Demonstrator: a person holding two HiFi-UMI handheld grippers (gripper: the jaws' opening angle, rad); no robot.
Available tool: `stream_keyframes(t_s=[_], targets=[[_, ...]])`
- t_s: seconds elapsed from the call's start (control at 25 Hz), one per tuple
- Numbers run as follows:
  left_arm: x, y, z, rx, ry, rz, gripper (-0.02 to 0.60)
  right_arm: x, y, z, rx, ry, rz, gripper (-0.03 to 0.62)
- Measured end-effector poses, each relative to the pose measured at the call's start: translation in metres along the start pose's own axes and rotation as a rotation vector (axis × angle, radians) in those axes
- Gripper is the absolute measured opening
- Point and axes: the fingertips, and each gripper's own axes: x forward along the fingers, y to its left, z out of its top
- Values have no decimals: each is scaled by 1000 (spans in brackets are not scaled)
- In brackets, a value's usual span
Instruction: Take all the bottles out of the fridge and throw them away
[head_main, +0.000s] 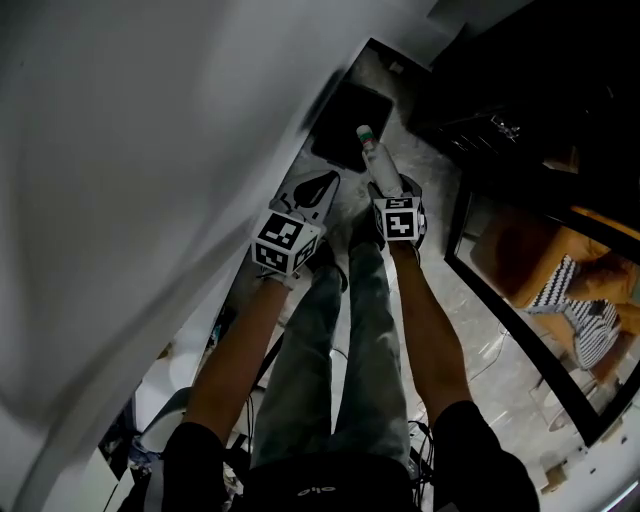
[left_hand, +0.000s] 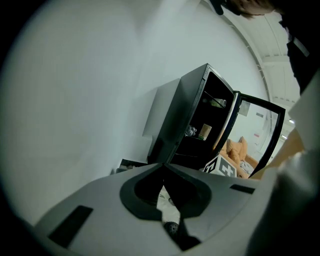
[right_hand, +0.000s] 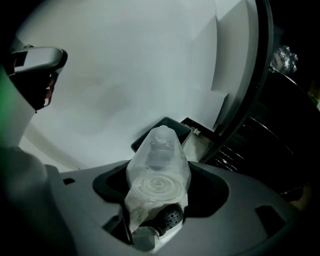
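White plain wall: fills the left side of the head view.

Left gripper: held low beside the wall on a bare forearm. Its own view shows the jaws brought together at the tips, with nothing between them.

Black square open-topped bin: stands on the pale floor against the wall, ahead of both grippers.

Right gripper: just beside the left one, tilted down. Its jaws stand wide and are clamped on the clear plastic bottle. The bottle is gripped at its base, and its neck and pale cap project forward towards the bin. In the head view the bottle is short of the bin and not over its opening.

Black upright fridge: to the right of the bin, with its glass-panelled door swung open. On its dark shelves lie a clear bottle-like item, a crumpled clear object and a tan item. These cannot be identified further.
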Motion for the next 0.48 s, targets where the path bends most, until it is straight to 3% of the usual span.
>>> stream_keyframes(t_s=[0.24,0.48], targets=[[-2,7,2,6,-2,13,6,19,1,5,27,26,27,313],[-3,15,14,4,-30,25,6,39,4,45,-13,8,41,314]])
